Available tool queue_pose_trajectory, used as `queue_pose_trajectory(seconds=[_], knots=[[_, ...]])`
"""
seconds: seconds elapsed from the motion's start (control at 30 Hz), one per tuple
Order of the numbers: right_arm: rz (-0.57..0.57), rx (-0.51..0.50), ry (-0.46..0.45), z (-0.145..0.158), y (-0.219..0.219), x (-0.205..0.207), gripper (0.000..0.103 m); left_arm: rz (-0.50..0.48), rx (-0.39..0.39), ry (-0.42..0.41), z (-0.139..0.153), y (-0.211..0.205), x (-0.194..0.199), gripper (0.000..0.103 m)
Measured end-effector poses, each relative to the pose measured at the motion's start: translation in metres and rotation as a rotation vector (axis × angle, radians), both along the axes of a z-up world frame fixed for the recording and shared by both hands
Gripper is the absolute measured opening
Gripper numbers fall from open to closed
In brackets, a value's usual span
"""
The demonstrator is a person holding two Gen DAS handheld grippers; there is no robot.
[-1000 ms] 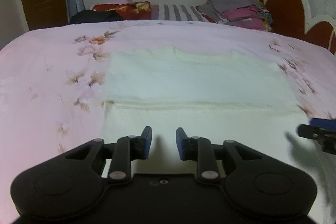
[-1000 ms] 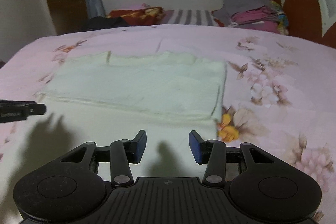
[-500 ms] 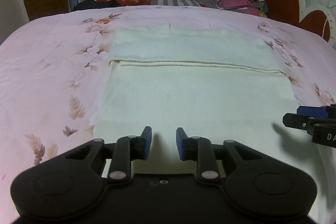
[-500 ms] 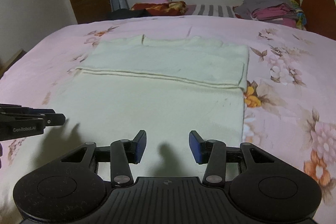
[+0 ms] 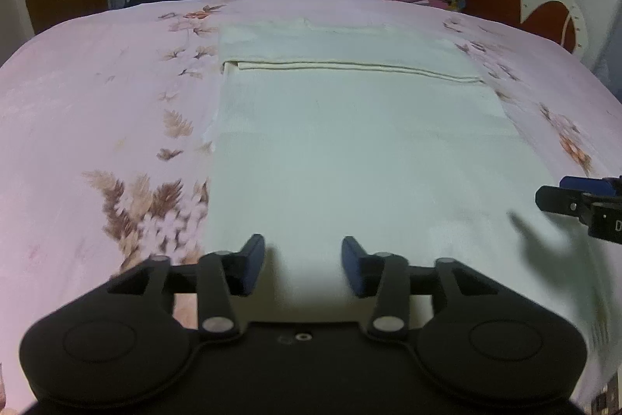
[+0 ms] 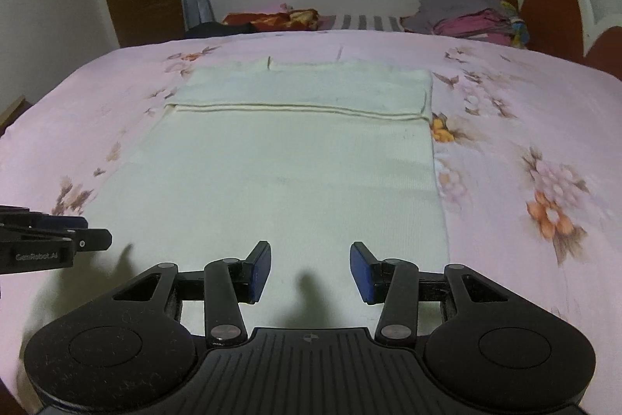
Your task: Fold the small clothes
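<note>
Cream garment point(image 5: 350, 150) flat on bed, left hand-held gripper point(image 5: 303, 269) just opening, right hand-held gripper point(image 6: 309, 271) parted, both empty

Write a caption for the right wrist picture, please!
Open right gripper above a cream cloth on the bed.

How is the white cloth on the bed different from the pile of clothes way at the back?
The cream garment lies alone, spread flat, with one fold across its far end; the clothes pile is many pieces stacked up. The cream garment is one pale colour; the pile mixes grey and pink. The garment lies close to both open grippers; the pile sits far off by the headboard. Both rest on the bed.
</note>
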State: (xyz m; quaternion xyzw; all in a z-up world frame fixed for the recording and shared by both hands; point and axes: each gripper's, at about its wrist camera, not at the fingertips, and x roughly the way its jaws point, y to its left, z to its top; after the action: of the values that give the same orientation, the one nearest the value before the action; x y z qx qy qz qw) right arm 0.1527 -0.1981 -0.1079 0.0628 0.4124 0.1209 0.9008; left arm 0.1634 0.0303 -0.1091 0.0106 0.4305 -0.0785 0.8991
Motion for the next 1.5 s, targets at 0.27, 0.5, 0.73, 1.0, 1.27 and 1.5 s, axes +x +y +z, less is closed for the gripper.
queue_pose_trajectory(seconds=[0.27, 0.5, 0.73, 1.0, 1.27, 1.5], knots=[[-0.048, -0.023, -0.002, 0.011, 0.014, -0.049, 0.045, -0.034, -0.013, -0.001, -0.001, 0.017, -0.037, 0.051], [-0.090, -0.051, 0.011, 0.013, 0.015, -0.083, 0.047, -0.034, -0.040, 0.021, -0.009, 0.036, -0.058, 0.051], [-0.154, -0.085, 0.015, 0.005, 0.002, -0.109, 0.072, -0.033, -0.064, 0.046, -0.020, 0.045, -0.070, 0.051], [-0.213, -0.085, 0.067, -0.011, -0.020, -0.118, 0.072, -0.011, -0.110, 0.060, -0.030, 0.054, -0.073, 0.048], [-0.211, -0.024, 0.140, -0.031, -0.033, -0.108, 0.070, -0.023, -0.145, 0.093, -0.033, 0.054, -0.069, 0.033], [-0.186, 0.001, 0.173, -0.034, -0.034, -0.107, 0.049, -0.032, -0.123, 0.117, -0.032, 0.056, -0.068, 0.034]])
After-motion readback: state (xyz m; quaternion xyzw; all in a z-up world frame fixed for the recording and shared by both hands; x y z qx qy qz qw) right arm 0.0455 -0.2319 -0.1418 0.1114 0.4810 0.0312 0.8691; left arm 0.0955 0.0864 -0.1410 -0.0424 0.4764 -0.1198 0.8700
